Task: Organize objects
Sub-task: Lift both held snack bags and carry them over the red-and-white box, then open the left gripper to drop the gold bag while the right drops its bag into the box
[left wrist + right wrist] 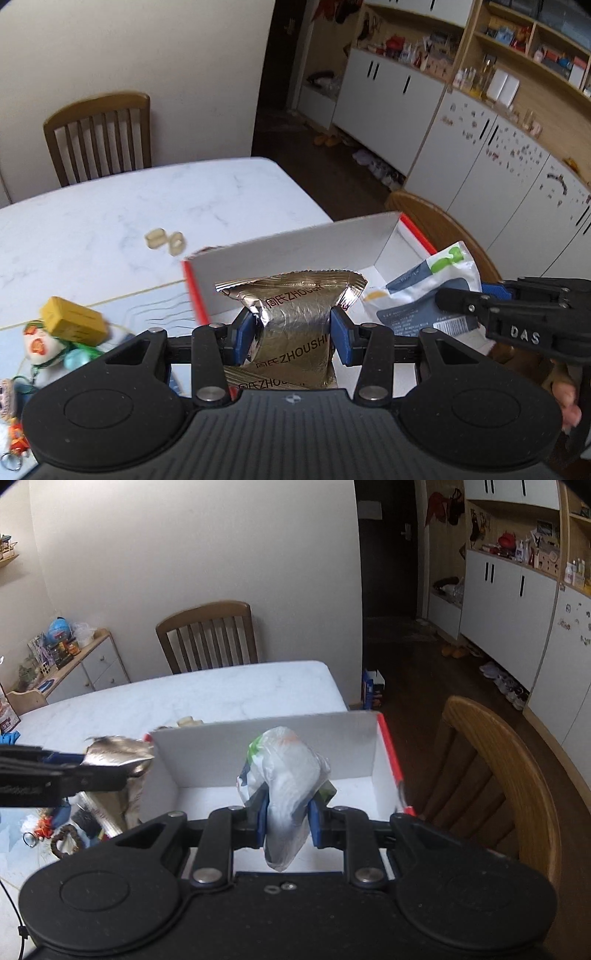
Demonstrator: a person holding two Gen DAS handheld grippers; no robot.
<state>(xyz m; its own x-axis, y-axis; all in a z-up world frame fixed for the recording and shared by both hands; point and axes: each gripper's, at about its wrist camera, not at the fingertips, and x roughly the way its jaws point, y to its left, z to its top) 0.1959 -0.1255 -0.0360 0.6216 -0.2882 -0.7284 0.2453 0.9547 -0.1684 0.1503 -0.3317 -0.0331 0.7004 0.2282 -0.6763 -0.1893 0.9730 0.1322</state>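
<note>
Two chairs (208, 637), box (258, 749), blurred trinkets, perhaps keychains (40, 343)

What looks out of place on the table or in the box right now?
Nothing damaged or spilled. Both packets are gripped above the white box: gold packet in the left gripper, white pouch in the right gripper. Two small beige rings lie loose on the table.

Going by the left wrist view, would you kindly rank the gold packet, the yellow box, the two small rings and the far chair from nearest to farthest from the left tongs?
1. Gold packet: gripped in the left tongs.
2. Yellow box: left, on the table.
3. Rings: farther up the table, left of centre.
4. Chair: beyond the table, by the wall.
</note>
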